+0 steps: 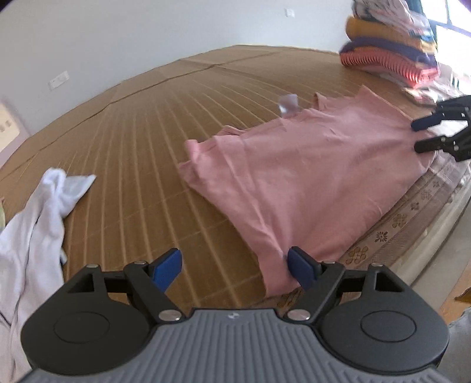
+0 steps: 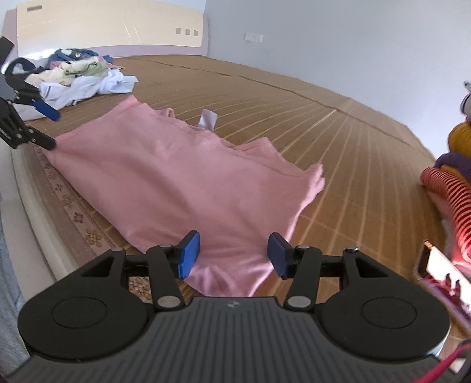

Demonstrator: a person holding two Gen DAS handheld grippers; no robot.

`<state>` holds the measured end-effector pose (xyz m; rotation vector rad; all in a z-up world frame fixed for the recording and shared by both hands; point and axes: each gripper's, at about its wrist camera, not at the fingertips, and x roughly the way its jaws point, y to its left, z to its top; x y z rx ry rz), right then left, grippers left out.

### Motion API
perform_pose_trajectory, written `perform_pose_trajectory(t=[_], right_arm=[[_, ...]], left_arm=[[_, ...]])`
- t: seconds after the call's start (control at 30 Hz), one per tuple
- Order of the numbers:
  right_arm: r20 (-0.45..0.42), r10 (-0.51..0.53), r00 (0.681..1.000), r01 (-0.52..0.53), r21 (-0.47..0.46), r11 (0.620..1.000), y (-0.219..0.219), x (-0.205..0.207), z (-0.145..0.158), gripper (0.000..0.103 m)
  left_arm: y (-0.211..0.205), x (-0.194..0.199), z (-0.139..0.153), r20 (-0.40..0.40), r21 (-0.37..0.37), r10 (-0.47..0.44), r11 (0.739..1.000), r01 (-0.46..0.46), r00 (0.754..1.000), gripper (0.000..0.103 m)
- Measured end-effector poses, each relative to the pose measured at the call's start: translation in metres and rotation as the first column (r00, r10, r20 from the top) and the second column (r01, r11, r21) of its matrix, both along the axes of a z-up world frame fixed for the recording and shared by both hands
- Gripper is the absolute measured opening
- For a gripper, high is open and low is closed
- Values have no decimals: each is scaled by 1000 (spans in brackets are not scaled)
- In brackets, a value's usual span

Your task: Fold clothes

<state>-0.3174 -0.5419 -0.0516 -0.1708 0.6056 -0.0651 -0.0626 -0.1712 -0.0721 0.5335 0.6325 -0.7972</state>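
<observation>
Setting: a bed covered by a woven bamboo mat (image 1: 141,141), pale wall behind, cream headboard (image 2: 109,26) at one end.
Task garment: a pink shirt (image 1: 309,176) lies partly folded near the mat's front edge, hem toward both grippers, a white tag (image 2: 207,119) showing at its collar.
Left gripper: the left gripper (image 1: 235,268) stands with jaws wide apart over the shirt's near corner; its right blue pad is at the cloth's edge, though whether it touches cannot be told, its left pad is over bare mat, and nothing is clamped.
Right gripper: the right gripper (image 2: 234,254) has its jaws parted above the opposite hem corner; pink fabric lies between and under the pads, which do not press on it.
Edges: the mat's patterned brown border (image 2: 76,218) runs just beside the shirt's long side, with the white bed frame beyond it.
Open room: a broad stretch of bare mat lies behind the shirt up to the wall.
Left side: a white garment (image 1: 38,224) lies crumpled, well apart from the shirt; a heap of unfolded clothes (image 2: 73,73) sits near the headboard.
Right side: a stack of folded clothes (image 1: 388,47), red-striped, purple and yellow, stands at the mat's far corner.
Containers: the clothes lie loose on the mat.
</observation>
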Motion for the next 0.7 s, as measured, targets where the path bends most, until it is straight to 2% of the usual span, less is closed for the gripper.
perform_pose_trajectory(t=[0.1,0.2,0.4,0.5,0.6,0.7], right_arm=[[16,-3,1000,3,-9,1000,0,-6,8,58],[20,7,1000,-8,6,1000,3,-8,13,60],[14,10,1000,-10,0,1000,16,-3,14,63],[20,14,1000,-14,3,1000,19,-2,15,64],[27,21,999,-22,26,999,18,-3,15,64],[37,20,999,-22,46,999,15,-4,13,64]], left_arm=[[6,-2,2,29,-1,37,999,-37,999,80],[11,-2,7,21,-48,70,996,-69,997,80],[4,16,16,-101,-228,80,968,-101,992,82],[-4,34,16,-221,-300,104,939,-169,970,85],[-11,49,9,-365,-315,149,909,-272,919,85],[-24,52,2,-388,-289,192,903,-317,901,85]])
